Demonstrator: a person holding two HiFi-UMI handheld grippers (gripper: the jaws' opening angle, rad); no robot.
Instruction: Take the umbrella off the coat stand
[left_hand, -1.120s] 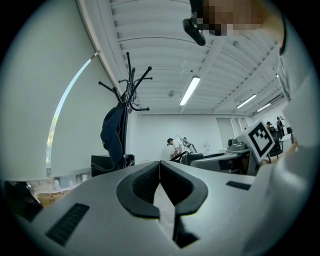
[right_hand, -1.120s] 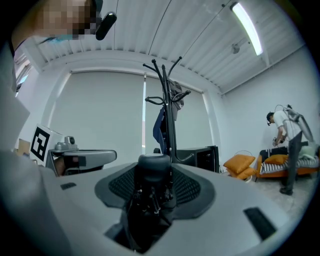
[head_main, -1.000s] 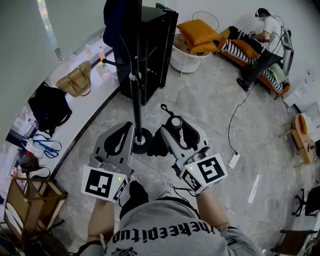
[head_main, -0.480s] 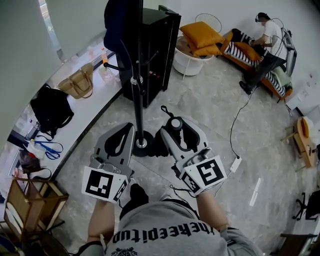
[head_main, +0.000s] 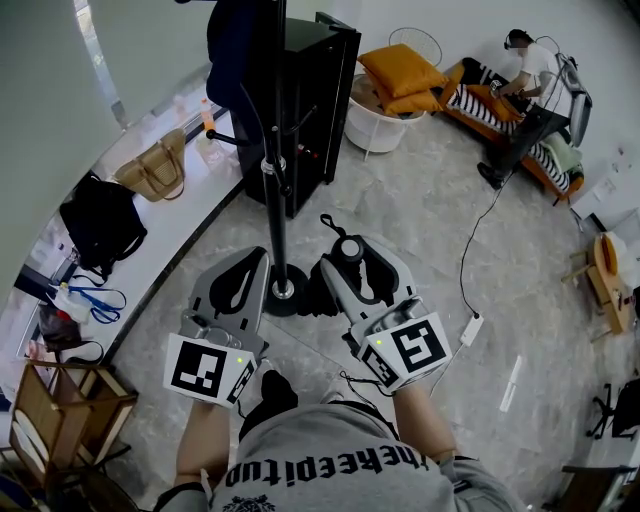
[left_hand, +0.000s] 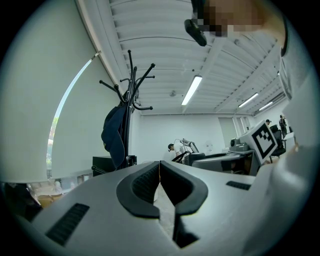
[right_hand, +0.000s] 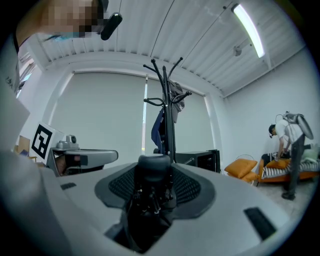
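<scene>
shirt print "theheepitup"; umbrella in r gripper

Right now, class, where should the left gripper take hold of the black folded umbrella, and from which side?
On the black folded umbrella, likely the bundled body, from the left: its capped top is clamped in the right gripper, the body hangs free below. The shut left gripper must open first.
</scene>
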